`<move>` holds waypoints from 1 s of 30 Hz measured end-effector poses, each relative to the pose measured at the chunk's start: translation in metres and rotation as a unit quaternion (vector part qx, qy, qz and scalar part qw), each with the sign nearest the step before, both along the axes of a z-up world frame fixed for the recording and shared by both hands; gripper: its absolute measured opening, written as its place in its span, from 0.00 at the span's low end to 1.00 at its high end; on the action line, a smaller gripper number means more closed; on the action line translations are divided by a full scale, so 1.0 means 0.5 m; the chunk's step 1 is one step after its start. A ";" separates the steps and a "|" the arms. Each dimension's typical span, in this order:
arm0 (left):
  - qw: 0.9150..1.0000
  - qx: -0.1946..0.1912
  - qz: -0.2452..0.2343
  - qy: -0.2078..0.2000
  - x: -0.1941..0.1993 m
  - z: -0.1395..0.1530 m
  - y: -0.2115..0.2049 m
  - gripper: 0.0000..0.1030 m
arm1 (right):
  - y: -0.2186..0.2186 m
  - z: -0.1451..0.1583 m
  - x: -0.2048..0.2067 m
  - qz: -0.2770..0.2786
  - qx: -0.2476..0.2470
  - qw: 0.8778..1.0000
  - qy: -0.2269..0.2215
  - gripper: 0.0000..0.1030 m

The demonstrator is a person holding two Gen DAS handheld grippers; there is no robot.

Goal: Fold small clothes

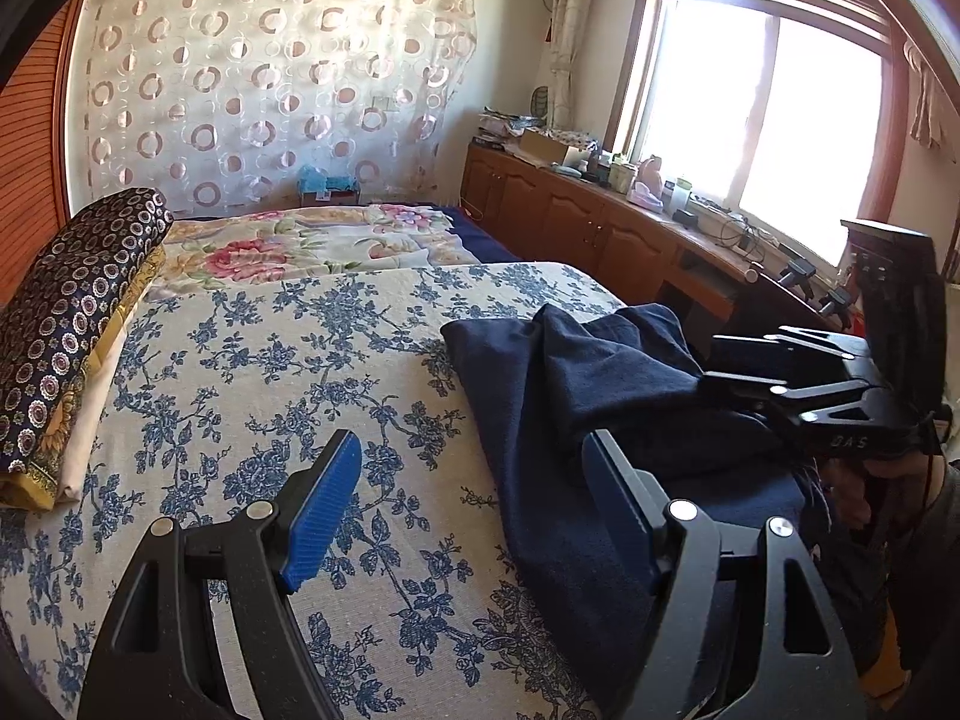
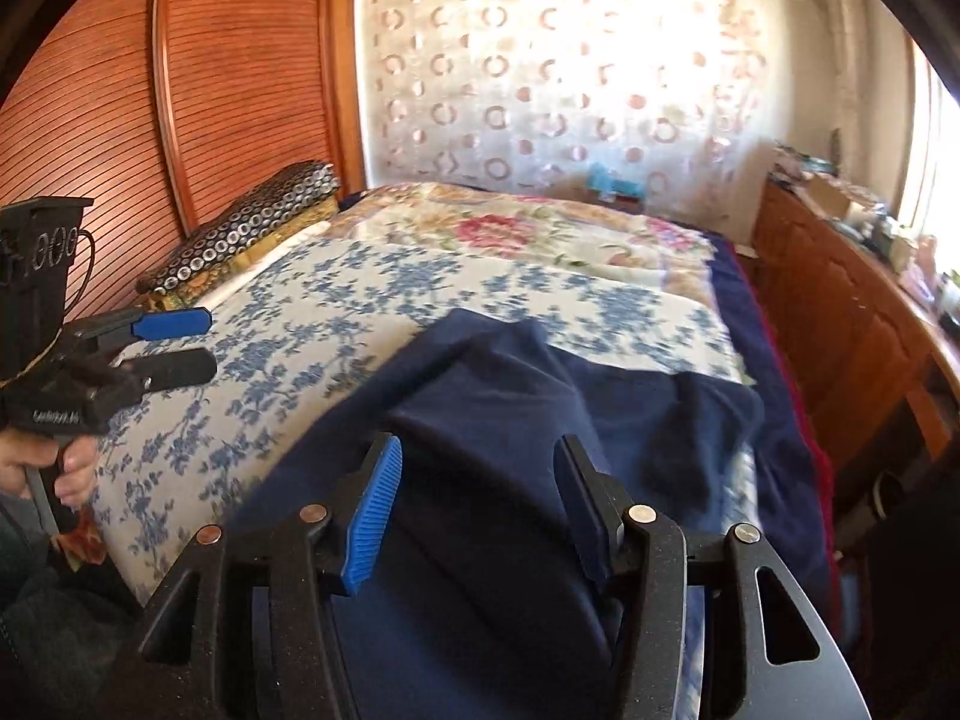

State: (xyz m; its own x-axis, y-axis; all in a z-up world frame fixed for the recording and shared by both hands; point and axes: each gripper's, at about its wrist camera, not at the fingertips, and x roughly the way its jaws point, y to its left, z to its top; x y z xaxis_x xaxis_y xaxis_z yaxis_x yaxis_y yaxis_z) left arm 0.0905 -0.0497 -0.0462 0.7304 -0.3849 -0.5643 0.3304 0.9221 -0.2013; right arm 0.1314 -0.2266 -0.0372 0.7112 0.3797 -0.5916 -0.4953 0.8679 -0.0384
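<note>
Left wrist view: left gripper (image 1: 474, 510) spread wide, nothing between the pads, poised over the blue-flowered bedspread (image 1: 288, 372) just beside the left edge of the navy garment (image 1: 552, 384). Garment rumpled, heaped toward the bedspread's window-side edge. Right gripper (image 1: 726, 363) seen beyond the garment, fingers a little apart, tips at the cloth; whether pinching, cannot tell here.

Right wrist view: right gripper (image 2: 480, 510) spread, hovering over a raised fold of the navy garment (image 2: 516, 396), nothing clamped. Left gripper (image 2: 186, 342) off the garment's far side, also parted, above the bedspread (image 2: 360, 288).

Risks, as judged: closing on several layers at once and dragging the whole heap; catching bedspread along with garment; pulling cloth off the near edge.
</note>
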 end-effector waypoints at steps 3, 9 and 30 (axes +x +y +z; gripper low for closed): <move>1.000 -0.004 0.003 0.001 0.001 -0.002 0.007 0.75 | 0.028 -0.017 0.050 0.016 -0.013 1.000 0.017 0.58; 1.000 -0.007 0.007 0.005 0.003 -0.008 0.018 0.75 | 0.071 -0.063 0.113 0.033 -0.048 0.997 0.052 0.59; 1.000 -0.006 -0.004 0.016 0.005 -0.023 0.004 0.75 | -0.021 0.041 0.128 -0.016 -0.052 0.998 -0.024 0.08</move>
